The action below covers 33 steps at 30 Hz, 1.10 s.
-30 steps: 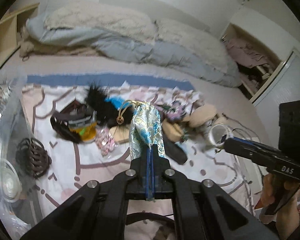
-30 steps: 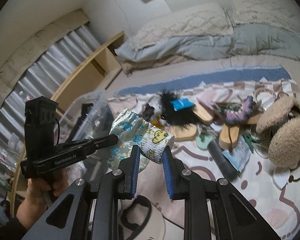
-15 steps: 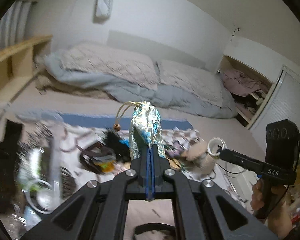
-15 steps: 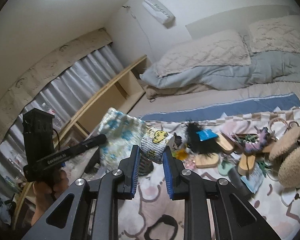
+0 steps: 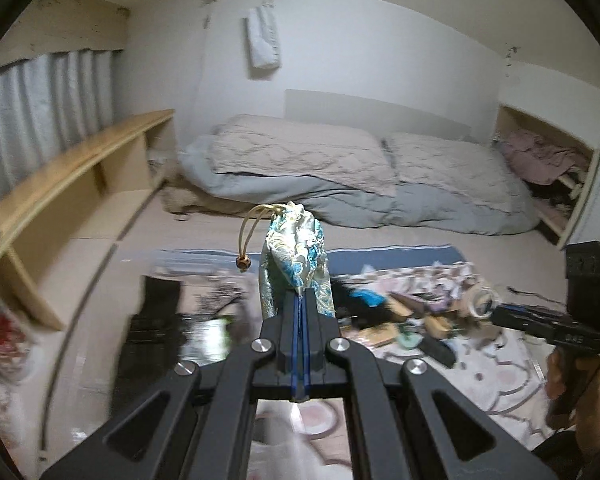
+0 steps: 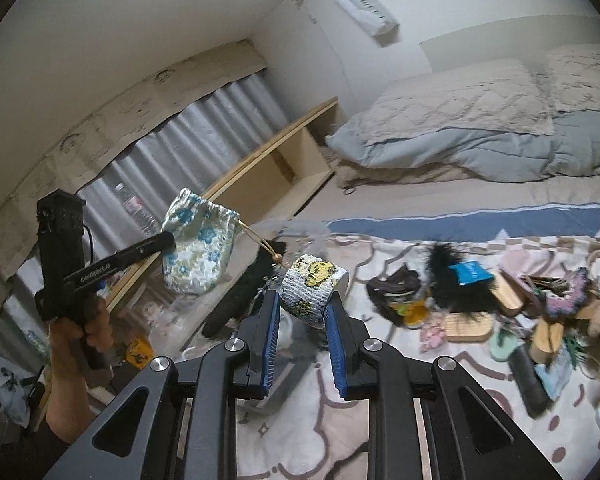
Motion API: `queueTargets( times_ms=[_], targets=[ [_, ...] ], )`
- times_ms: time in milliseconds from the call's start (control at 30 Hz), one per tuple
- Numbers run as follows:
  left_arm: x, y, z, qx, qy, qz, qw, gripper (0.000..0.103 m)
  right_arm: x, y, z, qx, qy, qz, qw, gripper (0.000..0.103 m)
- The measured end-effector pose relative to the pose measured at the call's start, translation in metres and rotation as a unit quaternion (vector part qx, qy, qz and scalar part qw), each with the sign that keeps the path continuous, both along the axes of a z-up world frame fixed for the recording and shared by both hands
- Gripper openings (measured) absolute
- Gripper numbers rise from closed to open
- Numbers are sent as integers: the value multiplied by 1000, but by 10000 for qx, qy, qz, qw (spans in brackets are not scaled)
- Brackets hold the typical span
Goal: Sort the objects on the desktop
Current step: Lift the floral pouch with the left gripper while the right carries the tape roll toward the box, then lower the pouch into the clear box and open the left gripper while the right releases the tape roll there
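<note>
Pinching a floral drawstring pouch (image 5: 294, 256) between fully pressed-together jaws, left gripper (image 5: 300, 300) held it aloft; right gripper (image 6: 302, 312), narrowly spread, clamped a patterned tape roll (image 6: 312, 284) above the cluttered blanket (image 6: 380, 392).

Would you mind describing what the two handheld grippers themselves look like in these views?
Both are matte black plastic. The left gripper has a pistol-style handle, a boxy black block on top with a thin black cable, and white lettering along its slim barrel. The right gripper shows angular black linkage arms with silver rivets and blue ribbed pads on its fingers. No sleeve is visible.
</note>
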<state>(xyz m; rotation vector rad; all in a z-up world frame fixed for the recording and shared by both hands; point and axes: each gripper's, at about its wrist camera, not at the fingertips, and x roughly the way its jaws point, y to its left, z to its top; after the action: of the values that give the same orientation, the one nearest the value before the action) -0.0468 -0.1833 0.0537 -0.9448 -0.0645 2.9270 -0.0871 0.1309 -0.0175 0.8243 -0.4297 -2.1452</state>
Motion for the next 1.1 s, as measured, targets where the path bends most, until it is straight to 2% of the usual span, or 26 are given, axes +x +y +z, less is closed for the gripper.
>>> queueTargets(
  times_ms=[133, 200, 267, 333, 567, 767, 833, 933, 1067, 1100],
  targets=[
    [7, -24, -2, -143, -109, 262, 9995, 2, 5, -18, 0, 67, 30, 243, 9997, 24],
    [10, -37, -7, -48, -243, 326, 9992, 2, 9, -23, 0, 98, 45, 317, 9994, 24],
    [12, -53, -15, 301, -400, 299, 9983, 2, 12, -28, 0, 139, 53, 383, 9992, 24],
    [13, -61, -19, 442, -503, 340, 9972, 2, 13, -31, -1, 175, 47, 421, 9990, 24],
    [5, -90, -52, 496, -1016, 603, 9918, 2, 14, -36, -4, 277, -20, 435, 9987, 24],
    [-7, -127, -85, 688, -1460, 943, 9824, 2, 13, -39, -9, 375, -90, 438, 9983, 24],
    [-11, -136, -95, 635, -1619, 1039, 9793, 2, 13, -42, -11, 406, -105, 455, 9981, 24],
    [-19, -150, -111, 332, -1895, 1245, 9734, 2, 12, -45, -13, 449, -137, 467, 9978, 24],
    [-28, -161, -126, -319, -2076, 1557, 9652, 2, 10, -51, -17, 510, -184, 533, 9971, 24],
    [-28, -163, -129, -376, -2108, 1585, 9639, 2, 10, -52, -18, 522, -192, 546, 9970, 24]
  ],
)
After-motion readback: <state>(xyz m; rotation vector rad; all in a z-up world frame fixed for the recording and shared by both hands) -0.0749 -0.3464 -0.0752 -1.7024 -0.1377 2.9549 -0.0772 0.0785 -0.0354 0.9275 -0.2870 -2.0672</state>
